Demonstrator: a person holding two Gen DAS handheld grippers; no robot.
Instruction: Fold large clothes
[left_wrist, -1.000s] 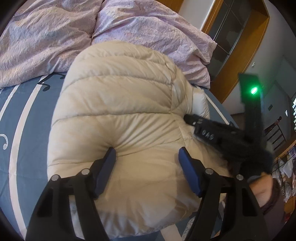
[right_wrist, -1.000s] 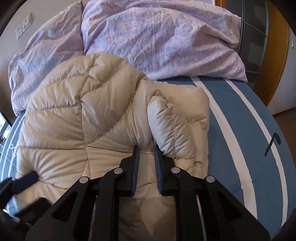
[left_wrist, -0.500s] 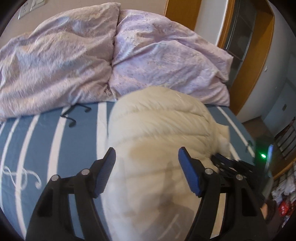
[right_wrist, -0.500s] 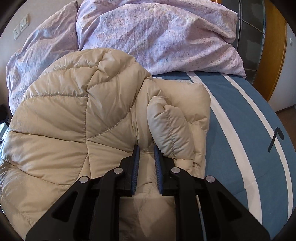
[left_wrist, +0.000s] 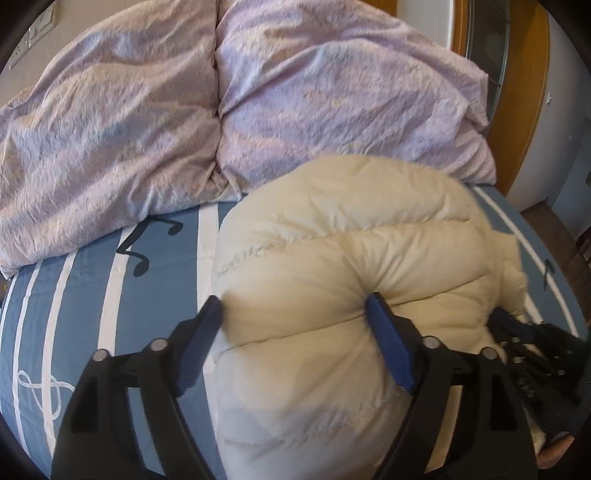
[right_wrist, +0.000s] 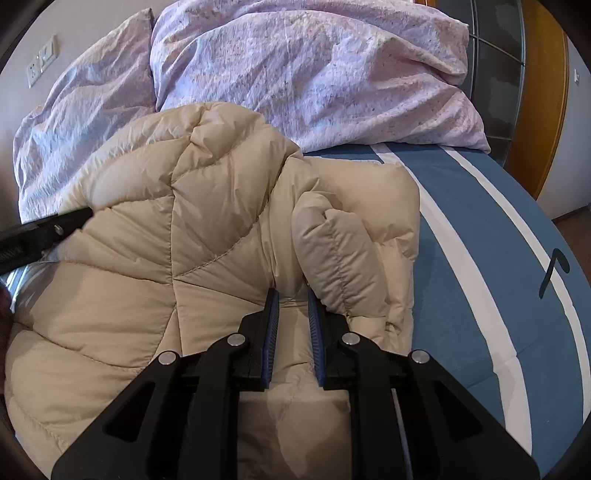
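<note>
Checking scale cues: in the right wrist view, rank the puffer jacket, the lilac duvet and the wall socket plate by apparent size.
1. puffer jacket, though nearness inflates it
2. lilac duvet, farther back
3. wall socket plate, smallest

Striped bed (left_wrist: 92, 295), lilac duvet (right_wrist: 332, 74), wooden doorframe (right_wrist: 543, 92)

A cream puffer jacket (right_wrist: 155, 266) lies bunched on a bed (right_wrist: 491, 258) with a blue sheet striped white, its far edge against two lilac pillows (right_wrist: 314, 70). The right claw (right_wrist: 292, 306) points down at it with its jaws nearly closed, pinching a thin fold of the jacket between the blue pads, just left of a rolled sleeve (right_wrist: 332, 254). At the left edge a black finger of the left claw (right_wrist: 44, 230) touches the jacket's side, and a wall socket (right_wrist: 41, 61) shows above the pillows.
</note>
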